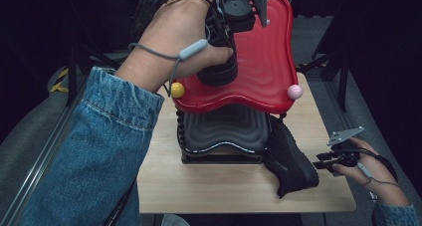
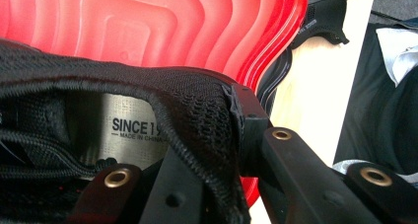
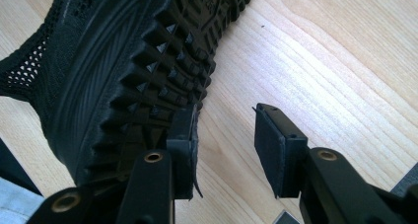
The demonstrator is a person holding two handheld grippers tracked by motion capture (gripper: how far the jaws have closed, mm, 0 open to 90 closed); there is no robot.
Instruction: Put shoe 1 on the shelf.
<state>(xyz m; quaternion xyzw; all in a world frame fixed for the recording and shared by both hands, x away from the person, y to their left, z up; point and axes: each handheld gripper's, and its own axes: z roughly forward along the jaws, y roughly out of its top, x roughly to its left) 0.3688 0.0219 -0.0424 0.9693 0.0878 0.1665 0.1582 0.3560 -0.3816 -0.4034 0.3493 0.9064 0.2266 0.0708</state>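
Black mesh shoe (image 2: 187, 110) up at the left, held over the red tray (image 1: 268, 61), its collar pinched tight in the left gripper (image 2: 207, 184), whose jaws are clamped on the knit edge. Beneath sits a black tray (image 1: 224, 131) on the wooden table (image 1: 209, 186). Over to the right, a second black shoe (image 1: 291, 159) leans on its side, and the right gripper (image 3: 224, 150) sits spread, one pad against the treaded sole, nothing between the jaws.

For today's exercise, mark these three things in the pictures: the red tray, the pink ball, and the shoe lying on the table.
Red tray (image 1: 268, 61), high view, on its ribbed middle.
Pink ball (image 1: 294, 91), high view, on its centre.
Shoe (image 1: 291, 159), high view, on its side.
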